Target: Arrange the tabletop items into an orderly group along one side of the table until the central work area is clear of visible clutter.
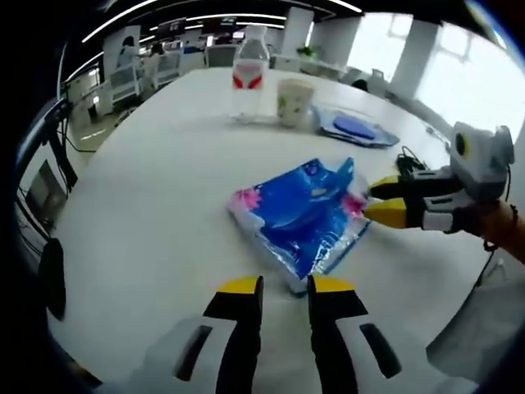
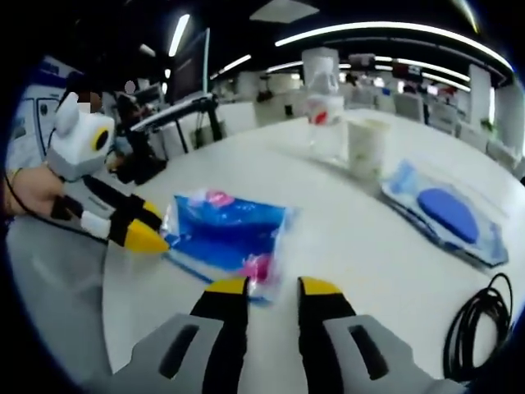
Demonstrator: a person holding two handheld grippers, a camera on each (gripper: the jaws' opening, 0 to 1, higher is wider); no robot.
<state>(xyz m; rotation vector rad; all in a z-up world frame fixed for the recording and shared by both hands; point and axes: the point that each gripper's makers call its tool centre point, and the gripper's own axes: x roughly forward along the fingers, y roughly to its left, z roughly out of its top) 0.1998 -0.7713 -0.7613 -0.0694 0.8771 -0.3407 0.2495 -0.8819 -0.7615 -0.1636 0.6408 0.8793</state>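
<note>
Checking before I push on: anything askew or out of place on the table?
The blue packet lies crooked mid-table, apart from the bottle, cup and flat blue pouch grouped at the far edge. No spills visible.

white table (image 1: 148, 205) | on it: blue packet (image 1: 303, 213), bottle (image 1: 248, 74), paper cup (image 1: 294, 101), blue pouch (image 1: 354, 128), black cable (image 2: 480, 328)

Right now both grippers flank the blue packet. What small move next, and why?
Probably close both grippers on the blue packet and slide it toward the water bottle and cup. It lies alone mid-table; the left gripper and right gripper are open at opposite edges.
</note>
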